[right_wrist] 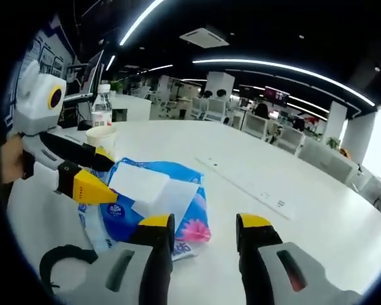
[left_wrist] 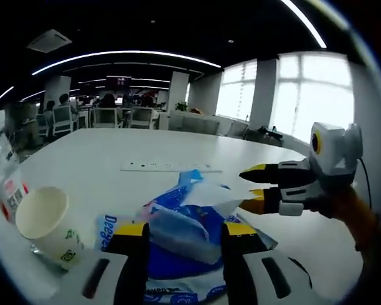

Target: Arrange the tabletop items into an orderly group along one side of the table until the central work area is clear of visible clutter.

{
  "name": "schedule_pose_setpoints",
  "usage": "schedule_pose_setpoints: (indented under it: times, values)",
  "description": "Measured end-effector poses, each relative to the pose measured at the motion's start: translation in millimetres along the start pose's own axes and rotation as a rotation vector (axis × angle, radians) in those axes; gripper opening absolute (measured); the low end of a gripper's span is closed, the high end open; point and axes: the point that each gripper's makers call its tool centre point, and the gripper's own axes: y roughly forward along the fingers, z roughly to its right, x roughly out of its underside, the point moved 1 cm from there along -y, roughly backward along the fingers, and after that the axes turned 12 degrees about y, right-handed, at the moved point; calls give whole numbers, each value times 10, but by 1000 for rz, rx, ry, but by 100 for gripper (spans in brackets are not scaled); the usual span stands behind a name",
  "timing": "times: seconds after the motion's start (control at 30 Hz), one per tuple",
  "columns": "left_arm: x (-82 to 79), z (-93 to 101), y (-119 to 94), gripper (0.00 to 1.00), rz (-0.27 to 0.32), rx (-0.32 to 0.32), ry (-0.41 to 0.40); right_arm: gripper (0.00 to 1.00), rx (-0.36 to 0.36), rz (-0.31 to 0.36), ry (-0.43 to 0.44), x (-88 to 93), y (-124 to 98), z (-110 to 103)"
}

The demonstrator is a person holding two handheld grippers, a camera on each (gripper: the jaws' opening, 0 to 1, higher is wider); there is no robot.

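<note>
The left tongs (left_wrist: 181, 238) stand with their 2 yellow-tipped jaws apart, one on each side of the near end of a blue tissue pack (left_wrist: 178, 244) that lies flat on the white table (left_wrist: 101, 159). Whether the jaws touch the pack cannot be told. A white tissue (left_wrist: 209, 190) sticks up from the top of the pack, just ahead of these tongs.

In the left gripper view the right tongs (left_wrist: 249, 189) come in from the right, jaws a little apart, with the edge of the tissue at their tips; it cannot be told whether they grip it.

To the left of the left tongs a paper cup (left_wrist: 47, 225) lies tipped on its side, mouth facing the camera, close beside the pack. Further left stands a clear plastic bottle (left_wrist: 3, 171) with a red and white label, just beside the cup. Ahead of the pack, well apart from it, a long white power strip (left_wrist: 170, 167) lies flat on the table.

In the right gripper view the right tongs (right_wrist: 203, 232) are open, nothing between the jaws, and the tissue pack (right_wrist: 152, 200) lies just ahead and to the left of them with the tissue (right_wrist: 153, 189) on top. The left tongs (right_wrist: 105, 178) reach in from the left, with their tips at the far left end of the pack. Beyond them stand the paper cup (right_wrist: 101, 138) and the bottle (right_wrist: 101, 108), and the power strip (right_wrist: 247, 184) runs ahead to the right.
</note>
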Motion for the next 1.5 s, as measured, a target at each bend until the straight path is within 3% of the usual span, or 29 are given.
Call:
schedule_pose_setpoints:
  times: [0.27,0.37,0.47,0.7,0.73,0.77,0.87,1.17,1.5]
  values:
    - [11,-24,26,35,-11,32,-54,36,-13,-18,-10,5,102,-15]
    - [22,-30,36,29,-17,34,-77,28,-35,-29,89,72,177,-7]
    - [38,-5,22,23,-20,43,-98,22,-38,-34,101,118,203,-7]
    - [56,2,21,21,-21,43,-131,9,-31,-57,105,180,234,-34]
    - [64,2,18,19,-23,40,-132,8,-30,-58,105,178,240,-37]
    - [77,45,16,7,-31,65,-154,7,-31,-58,101,175,241,-46]
    - [85,10,24,4,-32,48,-117,1,-22,-55,83,155,239,-70]
    - [112,5,9,0,-32,45,-149,0,1,-69,58,182,214,-101]
    - [75,-18,-9,0,-20,25,-56,0,20,-47,85,176,118,-166]
